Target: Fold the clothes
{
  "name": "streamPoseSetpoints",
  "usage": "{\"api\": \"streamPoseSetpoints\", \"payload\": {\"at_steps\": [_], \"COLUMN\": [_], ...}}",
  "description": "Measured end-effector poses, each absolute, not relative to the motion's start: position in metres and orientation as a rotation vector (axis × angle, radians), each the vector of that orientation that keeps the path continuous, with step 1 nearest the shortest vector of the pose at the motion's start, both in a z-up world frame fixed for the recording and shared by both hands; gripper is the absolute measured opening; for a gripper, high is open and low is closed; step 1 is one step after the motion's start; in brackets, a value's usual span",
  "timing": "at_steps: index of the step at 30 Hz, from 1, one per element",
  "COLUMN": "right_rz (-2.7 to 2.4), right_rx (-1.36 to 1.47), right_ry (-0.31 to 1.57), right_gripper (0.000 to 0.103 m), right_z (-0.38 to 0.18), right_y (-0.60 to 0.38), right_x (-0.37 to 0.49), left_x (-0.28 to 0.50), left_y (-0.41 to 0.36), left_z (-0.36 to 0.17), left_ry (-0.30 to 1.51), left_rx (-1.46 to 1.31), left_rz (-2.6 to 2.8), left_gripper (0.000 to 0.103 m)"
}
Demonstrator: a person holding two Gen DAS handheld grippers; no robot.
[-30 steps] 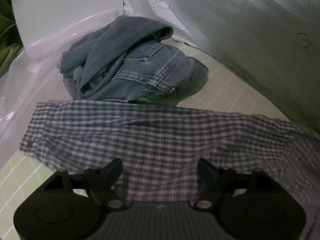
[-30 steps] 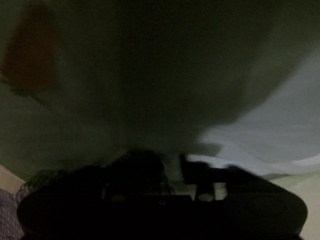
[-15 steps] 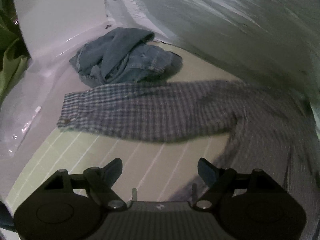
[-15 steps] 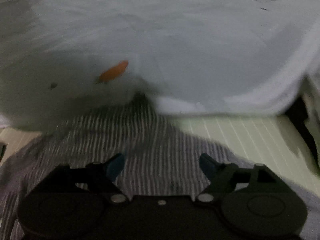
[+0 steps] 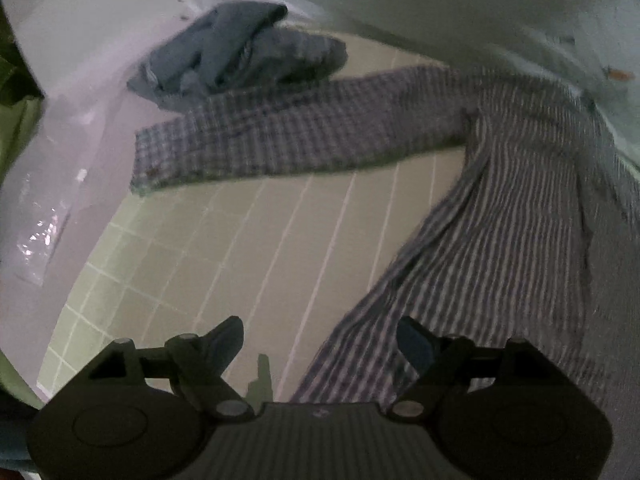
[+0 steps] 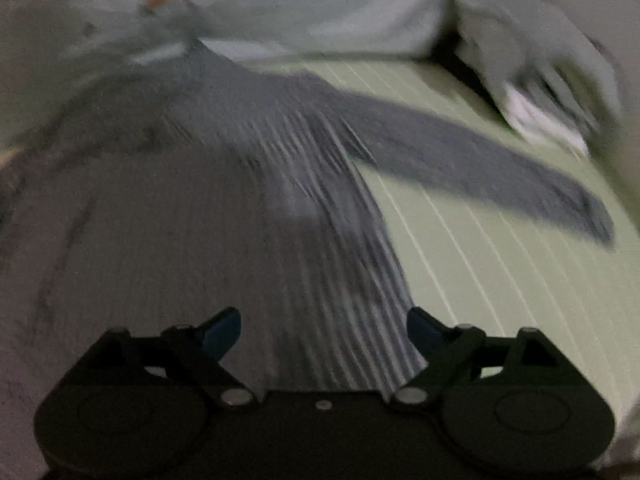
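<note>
A: Your left hand-held gripper [image 5: 320, 344] is released and empty; right hand-held gripper [image 6: 324, 330] jaws are opening, nothing between.

B: Blue-white plaid cotton shirt [image 5: 500, 220] lies spread, approx 1 o'clock; sleeves unfolded. Crumpled blue denim jeans [image 5: 240, 48] untouched.

Blue-white checked shirt [image 5: 500, 208]; faded blue jeans [image 5: 240, 48]; pale-green gridded sheet [image 5: 248, 248]
</note>
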State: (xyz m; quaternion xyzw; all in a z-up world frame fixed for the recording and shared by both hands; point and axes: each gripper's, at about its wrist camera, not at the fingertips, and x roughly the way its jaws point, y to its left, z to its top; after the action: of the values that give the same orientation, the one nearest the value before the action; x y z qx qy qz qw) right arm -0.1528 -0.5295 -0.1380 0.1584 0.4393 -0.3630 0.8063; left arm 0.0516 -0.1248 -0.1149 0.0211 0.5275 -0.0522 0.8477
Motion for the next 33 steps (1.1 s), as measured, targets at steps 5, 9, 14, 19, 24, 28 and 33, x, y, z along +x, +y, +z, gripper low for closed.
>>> {"api": "streamPoseSetpoints", "payload": {"at_steps": [5, 9, 14, 19, 24, 28, 33], "right_rz": [-0.904, -0.977, -0.953, -0.859, -0.814, -0.822, -0.842], "right_rx": [0.376, 0.391, 0.409, 0.517, 0.53, 0.58, 0.385], "right_ry": [0.958, 0.937, 0.973, 0.971, 0.961, 0.842, 1.043], "right_gripper": [0.091, 0.095, 0.092, 0.045, 0.0, 0.0, 0.011], "right_z": [-0.151, -0.146, -0.147, -0.146, -0.123, -0.07, -0.099], "right_y": [-0.52, -0.52, -0.525, -0.528, -0.535, -0.544, -0.545], "right_x": [-0.191, -0.212, -0.222, -0.23, -0.24, -0.27, -0.252], "left_x": [0.052, 0.053, 0.052, 0.046, 0.03, 0.003, -0.011], "left_y": [-0.121, -0.125, -0.133, -0.136, -0.127, -0.112, -0.122], "left_z": [-0.133, -0.14, -0.146, -0.148, -0.126, -0.093, -0.119], "left_ry": [1.149, 1.153, 1.162, 1.176, 1.183, 1.187, 1.245], "left_rx": [0.062, 0.101, 0.118, 0.094, 0.03, -0.077, -0.013], "left_rz": [-0.152, -0.161, -0.193, -0.179, -0.178, -0.226, -0.112], "left_gripper": [0.084, 0.084, 0.073, 0.006, 0.001, 0.002, 0.026]}}
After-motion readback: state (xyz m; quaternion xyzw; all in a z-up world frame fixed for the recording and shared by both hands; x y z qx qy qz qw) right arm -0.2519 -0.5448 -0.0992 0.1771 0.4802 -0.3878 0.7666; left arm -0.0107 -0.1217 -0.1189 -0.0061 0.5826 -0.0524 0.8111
